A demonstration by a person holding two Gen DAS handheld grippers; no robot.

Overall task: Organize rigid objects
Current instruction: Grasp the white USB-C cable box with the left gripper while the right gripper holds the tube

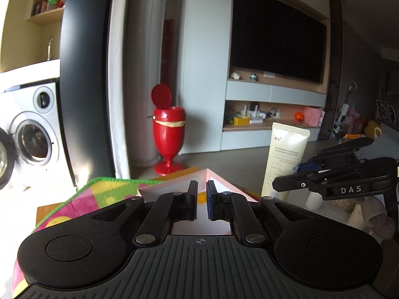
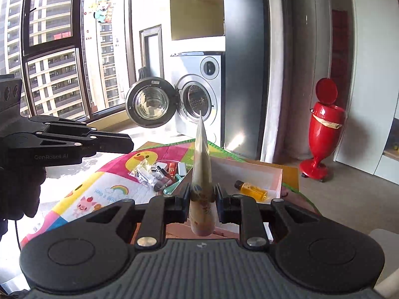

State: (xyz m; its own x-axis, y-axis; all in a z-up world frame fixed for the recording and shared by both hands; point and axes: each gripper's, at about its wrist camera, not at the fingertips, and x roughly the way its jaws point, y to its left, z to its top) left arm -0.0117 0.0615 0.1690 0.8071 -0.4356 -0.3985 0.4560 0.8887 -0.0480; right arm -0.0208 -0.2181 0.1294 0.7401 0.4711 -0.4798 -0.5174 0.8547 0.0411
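My right gripper (image 2: 201, 194) is shut on a white cosmetic tube (image 2: 202, 164), held upright with its crimped end up, above the near edge of a shallow pink-rimmed white box (image 2: 259, 172). The tube (image 1: 286, 157) and the right gripper (image 1: 331, 182) also show at the right of the left wrist view. A small amber bottle (image 2: 250, 189) lies in the box. My left gripper (image 1: 201, 194) is nearly shut and empty, over a corner of the box (image 1: 219, 182). It also shows at the left of the right wrist view (image 2: 74, 142).
A pile of small items (image 2: 159, 172), bottles, packets and a teal piece, lies on the colourful play mat (image 2: 104, 189) left of the box. A red pedestal bin (image 2: 321, 129) stands on the floor to the right. A washing machine (image 2: 197, 94) with its door open is behind.
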